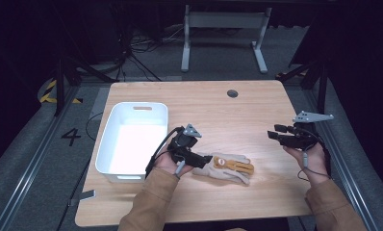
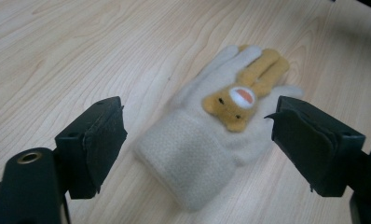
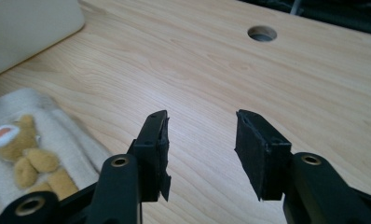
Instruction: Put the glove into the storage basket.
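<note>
Left gripper [image 1: 199, 159] sits low over the wooden table [image 1: 218, 103], at the cuff end of a cream glove [image 1: 223, 167]. Its jaws stand apart, one on each side of the cuff; the left gripper view shows clear table between each pad and the fabric, so nothing is clamped. The glove [image 2: 207, 135] lies flat near the front middle of the table, fingers pointing away from the left gripper, with a small tan plush bear [image 2: 242, 91] sewn on its back.

Right gripper [image 1: 276, 136] is held above the right part of the table, well apart from the glove, pointing toward the table's middle. Its jaws are also apart, with bare wood between them. In the right gripper view the glove [image 3: 58, 126] lies off to the left of the jaws.

A white bin [image 1: 113, 127] stands at the table's left edge, just beside the left hand [image 1: 168, 163]. A round cable hole [image 1: 232, 93] sits near the far edge.
</note>
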{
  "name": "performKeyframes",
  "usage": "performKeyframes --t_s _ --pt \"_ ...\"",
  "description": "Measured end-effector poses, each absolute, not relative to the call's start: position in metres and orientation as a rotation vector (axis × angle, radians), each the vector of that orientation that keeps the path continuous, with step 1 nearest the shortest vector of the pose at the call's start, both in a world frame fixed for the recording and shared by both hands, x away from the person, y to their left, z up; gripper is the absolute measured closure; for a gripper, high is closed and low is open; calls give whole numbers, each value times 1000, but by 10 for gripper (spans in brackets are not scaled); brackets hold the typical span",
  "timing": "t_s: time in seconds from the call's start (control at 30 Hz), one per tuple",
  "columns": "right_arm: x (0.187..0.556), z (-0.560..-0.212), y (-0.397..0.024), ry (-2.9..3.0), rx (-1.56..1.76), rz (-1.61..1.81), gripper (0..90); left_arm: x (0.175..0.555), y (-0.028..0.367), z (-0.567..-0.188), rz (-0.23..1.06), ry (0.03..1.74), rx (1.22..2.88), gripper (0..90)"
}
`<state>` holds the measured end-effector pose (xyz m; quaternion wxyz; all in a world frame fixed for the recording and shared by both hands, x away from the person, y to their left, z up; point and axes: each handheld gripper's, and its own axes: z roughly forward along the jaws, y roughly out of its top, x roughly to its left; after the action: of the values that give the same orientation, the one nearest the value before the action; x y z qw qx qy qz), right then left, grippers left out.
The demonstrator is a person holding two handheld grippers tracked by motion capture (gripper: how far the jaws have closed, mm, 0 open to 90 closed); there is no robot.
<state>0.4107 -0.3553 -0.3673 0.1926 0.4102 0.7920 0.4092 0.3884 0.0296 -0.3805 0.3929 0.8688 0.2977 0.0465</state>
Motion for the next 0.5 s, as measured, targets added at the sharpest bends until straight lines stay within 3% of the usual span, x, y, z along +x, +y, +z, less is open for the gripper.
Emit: performKeyframes --t_s 0.4,0.5 --pt "415 -375 -368 2257 1195 1080 749 387 20 -383 111 758 2263 195" --pt "415 -376 -367 2278 1181 1056 852 388 20 -383 84 760 2274 190"
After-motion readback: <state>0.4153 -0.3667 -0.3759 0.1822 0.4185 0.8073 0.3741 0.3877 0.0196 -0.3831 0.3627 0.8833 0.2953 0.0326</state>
